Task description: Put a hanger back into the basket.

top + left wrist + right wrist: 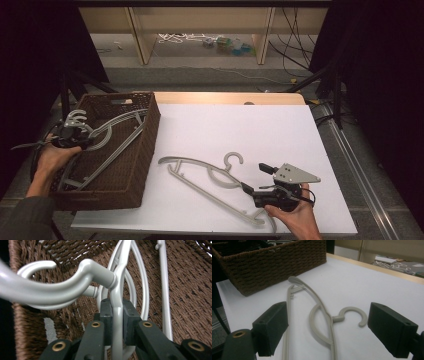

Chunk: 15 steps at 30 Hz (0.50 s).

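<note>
The left hand-held gripper was clamped tight on the thin rail of a pale grey plastic clothes hanger, just below its hook, over the brown woven wicker basket at the left edge of the white tabletop; that hanger leaned inside the basket with at least 1 more alongside it. The right hand-held gripper stood with jaws wide apart and gripped nothing; a second grey plastic hanger lay flat on the tabletop between and ahead of them, near the basket.
</note>
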{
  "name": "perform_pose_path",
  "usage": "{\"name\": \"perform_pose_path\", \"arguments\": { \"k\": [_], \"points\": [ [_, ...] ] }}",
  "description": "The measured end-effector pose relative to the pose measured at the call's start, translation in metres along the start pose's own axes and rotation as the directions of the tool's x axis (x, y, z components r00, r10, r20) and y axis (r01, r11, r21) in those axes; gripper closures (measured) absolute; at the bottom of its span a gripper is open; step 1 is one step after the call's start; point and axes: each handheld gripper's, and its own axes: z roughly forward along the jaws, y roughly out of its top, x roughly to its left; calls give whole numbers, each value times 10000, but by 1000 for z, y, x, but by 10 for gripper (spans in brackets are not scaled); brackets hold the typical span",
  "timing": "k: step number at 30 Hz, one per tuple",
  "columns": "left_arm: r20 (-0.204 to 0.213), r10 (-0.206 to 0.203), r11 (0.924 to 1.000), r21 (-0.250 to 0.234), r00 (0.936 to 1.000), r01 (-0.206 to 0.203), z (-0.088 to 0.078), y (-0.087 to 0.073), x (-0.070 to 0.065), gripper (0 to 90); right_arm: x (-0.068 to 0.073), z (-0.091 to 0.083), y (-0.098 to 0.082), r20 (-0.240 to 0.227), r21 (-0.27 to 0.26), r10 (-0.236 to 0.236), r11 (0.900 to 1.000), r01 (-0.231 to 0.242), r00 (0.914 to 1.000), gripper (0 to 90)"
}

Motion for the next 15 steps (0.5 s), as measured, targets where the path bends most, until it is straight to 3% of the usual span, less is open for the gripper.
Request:
{"name": "perform_pose_path", "arguments": {
  "k": [1, 4, 9, 13, 14, 15],
  "points": [
    [-155, -110, 9999, 101, 9998, 112, 1, -1, 0, 782, 0, 0, 0, -2, 4, -8, 10000, 8, 10000, 176],
    [-82, -413, 9991, -55, 9991, 413, -2, -5, 1, 738, 0, 2, -1, -96, -125, 23, 9999, -24, 10000, 176],
    [-495, -1175, 9921, -511, 9918, 1150, -16, -5, 1, 563, 0, 2, -2, -136, -55, 140, 9999, -140, 9998, 176],
    [-497, -1511, 9818, -1241, 9873, 1440, -31, 0, -4, 484, 0, 4, -2, -128, -329, -8, 9995, 4, 9999, 176],
    [-497, -1511, 9818, -1241, 9873, 1440, -31, 0, -4, 467, 0, 4, -2, -118, -297, 11, 9996, -15, 9999, 176],
    [-414, -1745, 9715, -1697, 9838, 1652, -41, 3, -8, 446, 0, 3, -2, -96, -52, 101, 9999, -101, 9999, 176]
  ]
}}
